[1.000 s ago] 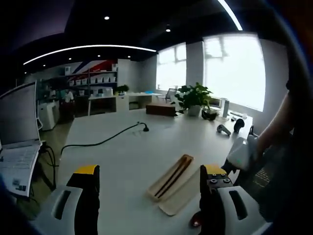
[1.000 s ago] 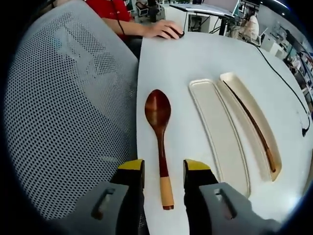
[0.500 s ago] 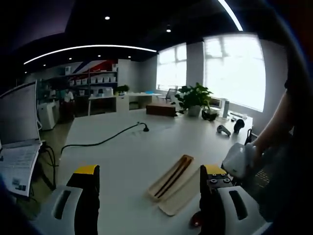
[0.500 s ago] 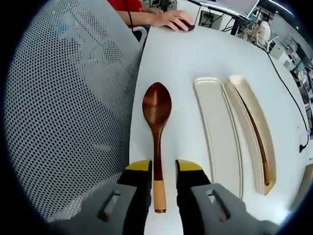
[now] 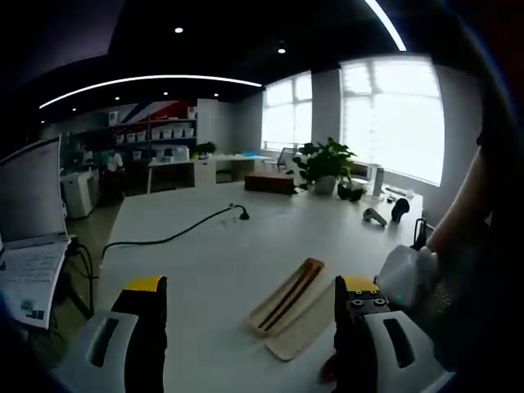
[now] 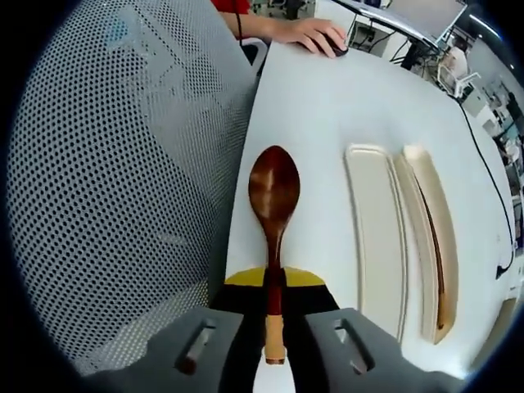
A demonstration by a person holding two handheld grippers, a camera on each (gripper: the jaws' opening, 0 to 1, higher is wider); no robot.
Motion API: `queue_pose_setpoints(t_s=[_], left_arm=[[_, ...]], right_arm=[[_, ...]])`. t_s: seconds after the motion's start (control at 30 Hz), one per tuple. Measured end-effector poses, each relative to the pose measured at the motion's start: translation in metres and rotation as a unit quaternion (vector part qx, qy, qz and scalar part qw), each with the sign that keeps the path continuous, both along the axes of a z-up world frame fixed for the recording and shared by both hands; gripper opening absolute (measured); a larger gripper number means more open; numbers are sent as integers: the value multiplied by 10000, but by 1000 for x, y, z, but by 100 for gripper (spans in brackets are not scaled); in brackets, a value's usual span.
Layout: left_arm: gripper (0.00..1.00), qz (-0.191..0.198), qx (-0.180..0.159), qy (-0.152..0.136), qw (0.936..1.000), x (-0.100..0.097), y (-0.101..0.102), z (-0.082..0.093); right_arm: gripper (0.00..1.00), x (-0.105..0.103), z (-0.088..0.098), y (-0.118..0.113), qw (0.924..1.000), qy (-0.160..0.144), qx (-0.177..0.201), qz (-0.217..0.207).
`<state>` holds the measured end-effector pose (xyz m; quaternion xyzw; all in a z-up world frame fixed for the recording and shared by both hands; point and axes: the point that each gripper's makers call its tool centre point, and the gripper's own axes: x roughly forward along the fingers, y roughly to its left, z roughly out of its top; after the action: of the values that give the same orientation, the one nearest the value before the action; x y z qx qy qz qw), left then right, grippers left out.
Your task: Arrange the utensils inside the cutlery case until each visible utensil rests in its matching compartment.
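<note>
My right gripper is shut on the handle of a dark red wooden spoon near the white table's edge; the bowl points away from me. To its right lie two long pale trays side by side: an empty one, and one holding dark chopsticks. In the left gripper view my left gripper stands open above the table with nothing between its fingers. Beyond it are the chopstick tray and the empty tray. A red bit of the spoon shows by the white right gripper.
A grey mesh chair back stands close along the table's edge, left of the spoon. A person's hand rests on a mouse at the far end. A black cable, a laptop and a potted plant sit farther off.
My right gripper's jaws have closed on the spoon's handle after moving forward over it. The left gripper has stayed still and open.
</note>
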<state>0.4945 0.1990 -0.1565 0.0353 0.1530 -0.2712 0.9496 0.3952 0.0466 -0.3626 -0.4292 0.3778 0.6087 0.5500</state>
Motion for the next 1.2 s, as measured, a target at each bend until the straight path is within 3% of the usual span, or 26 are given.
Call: queue_pose_setpoints(t_s=[0.57,0.97,1.2], left_arm=[[87,-2,33,42,10000,1,0,-3],[87,11,31,36,10000,2,0,-3],[87,-5,14,29,10000,1,0,-2]], right_arm=[[0,-2,5,-3,9994,183,190,-237],[0,11,19,-2,9987,37,312,-412],[0,31,35,-13,9979,-163,297,-552]])
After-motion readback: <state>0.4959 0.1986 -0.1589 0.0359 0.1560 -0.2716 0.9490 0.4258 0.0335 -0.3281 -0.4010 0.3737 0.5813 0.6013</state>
